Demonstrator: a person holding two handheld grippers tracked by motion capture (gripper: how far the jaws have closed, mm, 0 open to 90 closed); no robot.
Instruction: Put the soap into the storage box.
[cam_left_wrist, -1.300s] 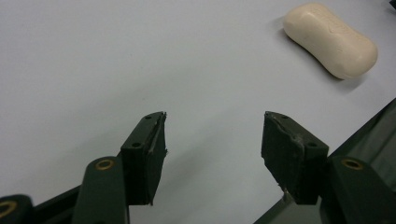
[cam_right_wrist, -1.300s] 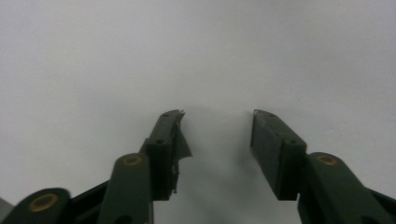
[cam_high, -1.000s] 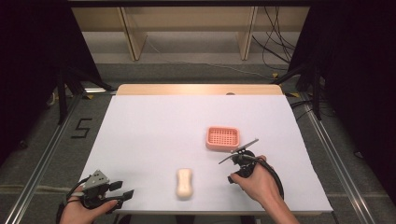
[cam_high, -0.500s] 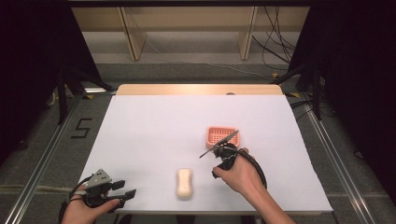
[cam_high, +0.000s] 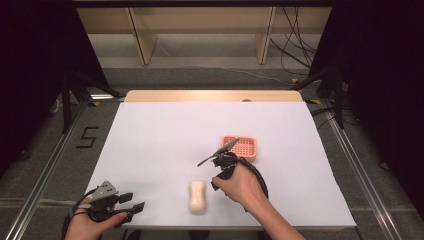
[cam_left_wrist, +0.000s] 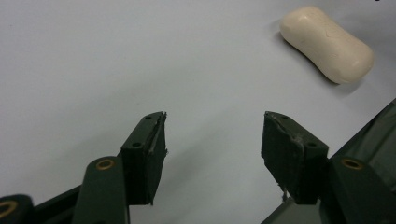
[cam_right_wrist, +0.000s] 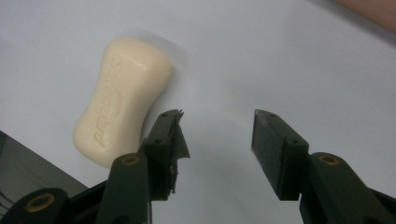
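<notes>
Table (cam_high: 160, 130): a white sheet is covering its top, with a wooden strip showing along the far edge.
Soap dish (cam_high: 240, 147): the pink, grid-bottomed tray is sitting right of centre, just beyond the right hand.
Right gripper (cam_high: 216, 172): it is hovering just right of the soap; its jaws have just been opening and are standing apart with bare sheet between them, gripping nothing.
Left gripper (cam_high: 134, 209): it is lying at the near left corner, jaws spread wide and holding nothing.
Soap (cam_high: 197, 196): the cream bar is lying flat near the near edge, between the two grippers, untouched.
</notes>
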